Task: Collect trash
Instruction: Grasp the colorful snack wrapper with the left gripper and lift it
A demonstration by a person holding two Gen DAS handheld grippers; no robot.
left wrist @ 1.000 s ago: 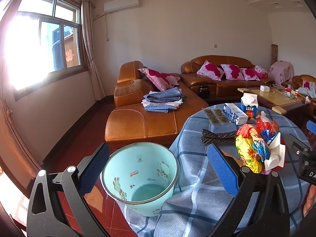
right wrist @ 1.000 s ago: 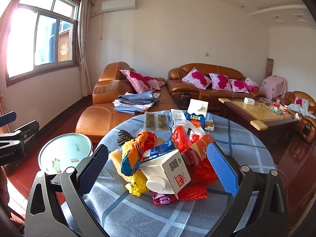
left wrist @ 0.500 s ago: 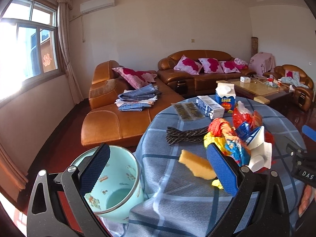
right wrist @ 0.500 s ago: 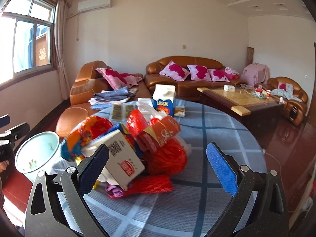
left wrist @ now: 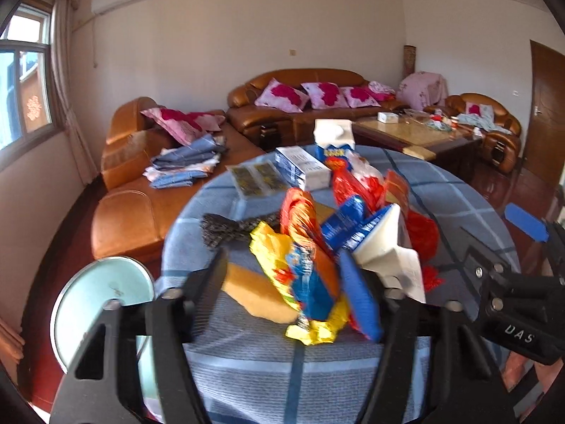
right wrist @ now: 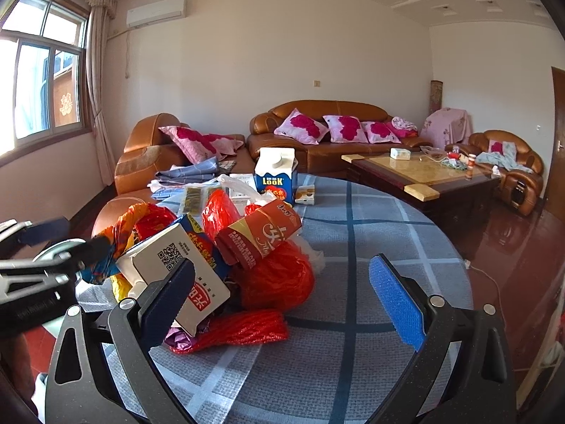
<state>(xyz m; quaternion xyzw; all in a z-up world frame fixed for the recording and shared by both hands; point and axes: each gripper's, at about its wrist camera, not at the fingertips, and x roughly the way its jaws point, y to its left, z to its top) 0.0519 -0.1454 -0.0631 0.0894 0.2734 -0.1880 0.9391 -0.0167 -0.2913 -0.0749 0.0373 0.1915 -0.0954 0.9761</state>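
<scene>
A heap of trash lies on the round table's blue checked cloth (left wrist: 282, 371): a yellow-orange snack wrapper (left wrist: 300, 275), a yellow sponge (left wrist: 254, 293), a white carton (right wrist: 176, 265), a red net bag (right wrist: 279, 279) and a red packet (right wrist: 261, 233). My left gripper (left wrist: 286, 293) reaches into the heap's near side. Its jaws are closing around the wrapper and the sponge, and the blurred pads do not clearly press. My right gripper (right wrist: 282, 279) stands open on the heap's other side, the carton against its left finger and the net bag between the jaws. A pale green bin (left wrist: 102, 293) sits on the floor left of the table.
Further back on the table stand a blue LOOK carton (right wrist: 275, 176), a white box (left wrist: 303, 169), a flat sachet (left wrist: 257, 176) and a dark woven strip (left wrist: 233, 229). Brown leather sofas (left wrist: 141, 212) and a coffee table (right wrist: 423, 173) lie behind. The table's right half is bare cloth.
My left gripper swung right from the bin to the trash heap and its jaws narrowed around the wrapper and sponge. The right gripper moved closer to the heap and stayed open.
</scene>
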